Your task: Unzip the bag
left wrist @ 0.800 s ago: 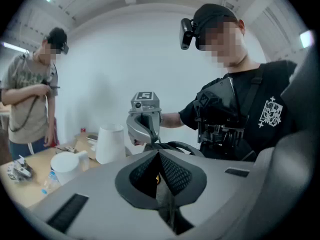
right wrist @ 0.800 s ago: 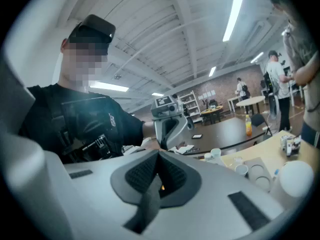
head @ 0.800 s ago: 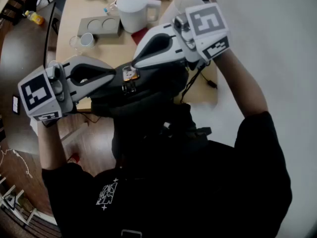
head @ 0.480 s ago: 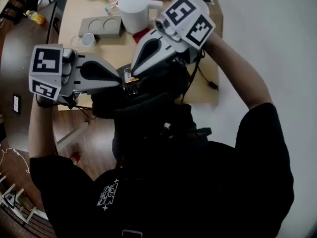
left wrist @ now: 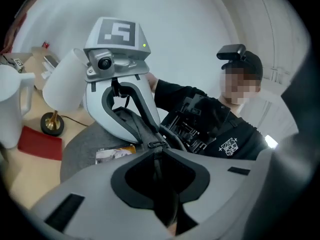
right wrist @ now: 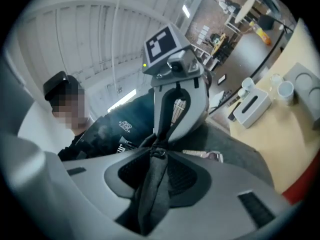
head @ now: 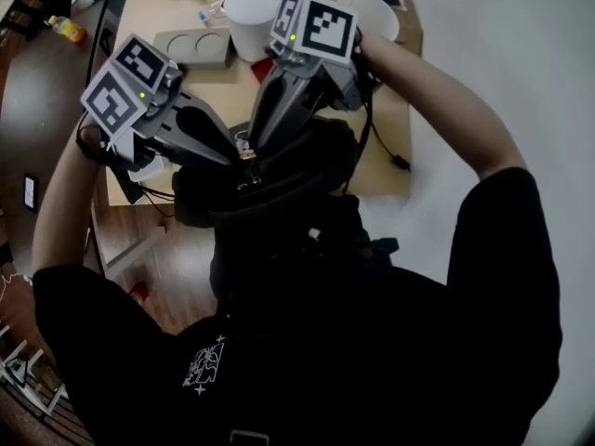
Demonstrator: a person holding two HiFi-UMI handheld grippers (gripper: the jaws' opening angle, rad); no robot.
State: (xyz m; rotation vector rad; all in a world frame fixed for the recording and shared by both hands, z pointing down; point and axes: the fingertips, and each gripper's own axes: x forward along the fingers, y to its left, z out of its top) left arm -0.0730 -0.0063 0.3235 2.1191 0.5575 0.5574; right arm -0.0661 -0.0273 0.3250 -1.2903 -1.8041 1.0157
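Tabletop (head: 149, 12) of pale wood fills the upper part of the head view and carries a white pitcher (head: 251, 21). Against its near edge, in front of the person's chest, sits the dark grey bag (head: 307, 165). Both tools meet at the top of it. The left gripper (head: 240, 156) comes in from the left and the right gripper (head: 253, 147) from above, tip to tip. Over the last second both handles have swung: the left one has risen from low and outboard to a steep downward slant, and the right one has tipped up and inward. The tips themselves have hardly shifted on the bag. That reads as re-angling for the pull, not as the pull itself, so the zip looks not yet run. The left gripper view shows its jaws pinched together on a dark strip of the bag's material. The right gripper view shows the same, with a grey fold gripped between its pads. Where the two pairs of jaws meet sits a small metal ring (left wrist: 153, 145), probably the zip puller. Which gripper actually has hold of it cannot be told. The next move likely calls for one side to anchor the fabric while the other draws the ring along the seam; a grip on cloth alone would only stretch the bag.
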